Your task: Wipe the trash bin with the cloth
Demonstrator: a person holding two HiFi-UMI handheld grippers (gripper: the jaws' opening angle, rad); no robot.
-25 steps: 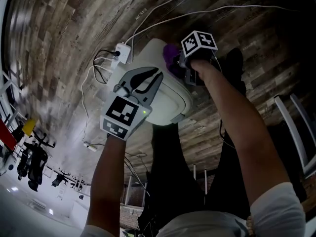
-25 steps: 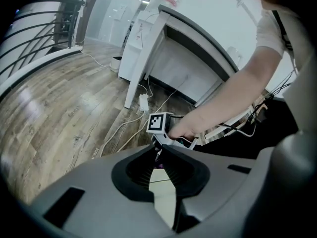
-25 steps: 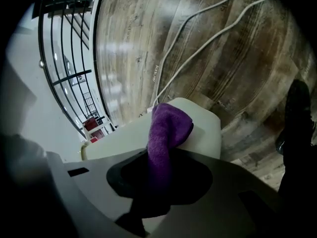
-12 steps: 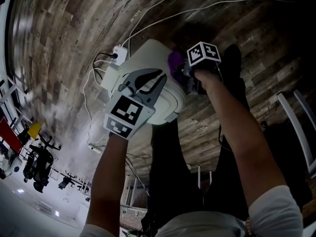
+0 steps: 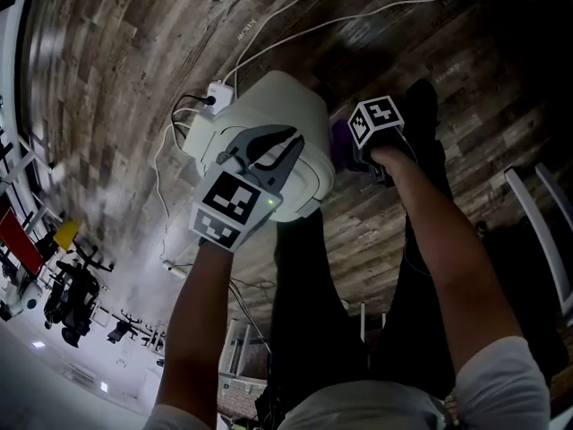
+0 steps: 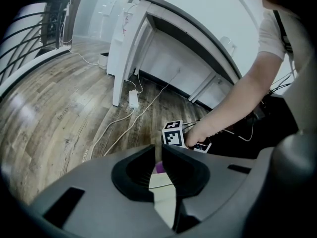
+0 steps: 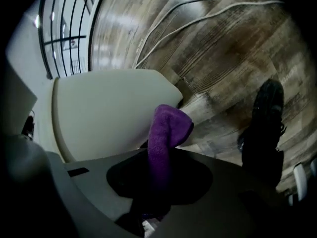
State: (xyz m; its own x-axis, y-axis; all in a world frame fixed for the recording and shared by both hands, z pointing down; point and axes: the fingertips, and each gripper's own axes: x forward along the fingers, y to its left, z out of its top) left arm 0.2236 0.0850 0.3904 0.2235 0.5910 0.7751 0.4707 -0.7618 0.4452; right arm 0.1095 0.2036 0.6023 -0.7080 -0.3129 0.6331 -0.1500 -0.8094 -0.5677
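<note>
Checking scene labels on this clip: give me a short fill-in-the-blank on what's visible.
1. The cloth clamped in the right gripper is ___ in colour.
2. The trash bin stands on a ___ floor.
3. In the head view, the ___ gripper is over the bin's lid.
Missing words: purple; wooden; left.

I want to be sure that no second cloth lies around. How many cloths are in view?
1. A purple cloth is clamped in the right gripper, beside the bin. Another could be hidden behind the bin.
</note>
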